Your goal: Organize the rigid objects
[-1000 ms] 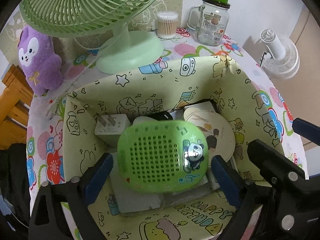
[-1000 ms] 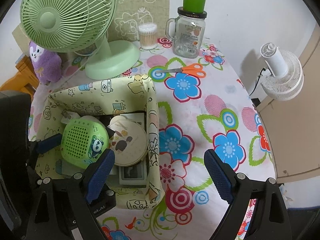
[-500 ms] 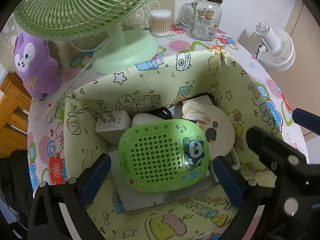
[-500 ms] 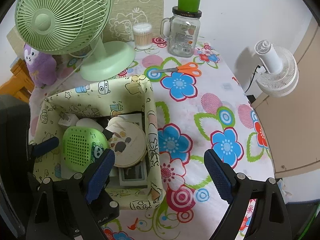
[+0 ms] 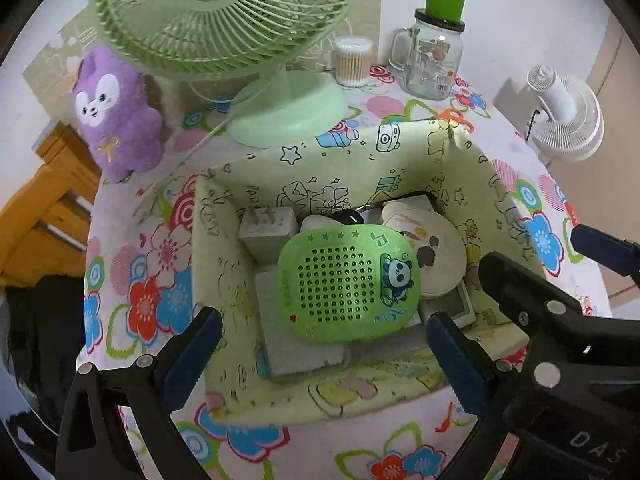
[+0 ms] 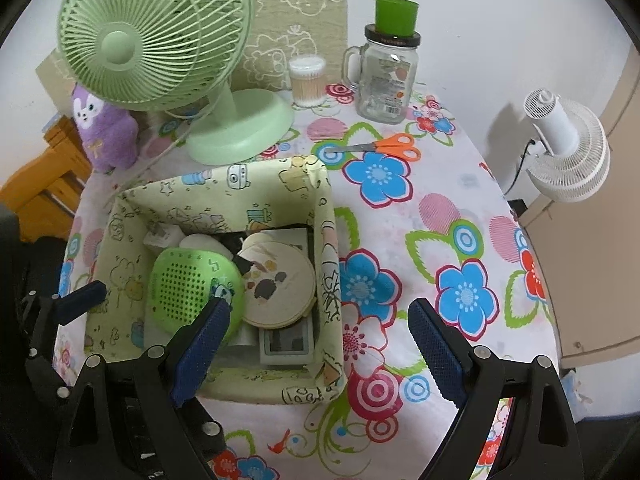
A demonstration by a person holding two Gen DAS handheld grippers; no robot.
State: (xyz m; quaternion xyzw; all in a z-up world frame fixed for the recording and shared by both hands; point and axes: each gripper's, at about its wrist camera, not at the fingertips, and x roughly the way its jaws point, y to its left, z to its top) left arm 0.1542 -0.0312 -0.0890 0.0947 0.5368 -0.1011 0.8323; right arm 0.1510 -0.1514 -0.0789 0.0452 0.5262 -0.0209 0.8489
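Leftmost, a purple plush toy point(image 6: 105, 130) is seen at the counter's far edge, with a green desk fan point(image 6: 160, 56) standing just beside it. Next, the yellow fabric bin point(image 5: 400, 148) is found on the flowered counter point(image 6: 440, 208), and it is already filled: a white plug adapter point(image 5: 268, 226) lies at its far left corner, a green perforated speaker point(image 5: 348, 284) rests on top in the middle, and a round beige disc point(image 5: 436, 256) is stacked against the speaker's right side. The left gripper point(image 5: 320, 352) is held above the bin's near wall with its fingers released and spread wide, nothing being grasped between them. The right gripper point(image 6: 316, 344) is likewise held open and empty, straddling the bin's right wall, one finger over the speaker and the other over bare cloth. Further right and well beyond the bin, the orange-handled scissors point(image 6: 380, 147) are left lying flat on the counter, apparently the one loose rigid item not yet stored. Their long axis is laid roughly crosswise, blades toward the bin's far corner and handles to the right. They lie ahead of both grippers, and the right hand is judged the nearer, so a forward reach by it across the axis is probably called for. A glass jar point(image 6: 384, 76) and a white fan point(image 6: 568, 152) are seen farthest right.
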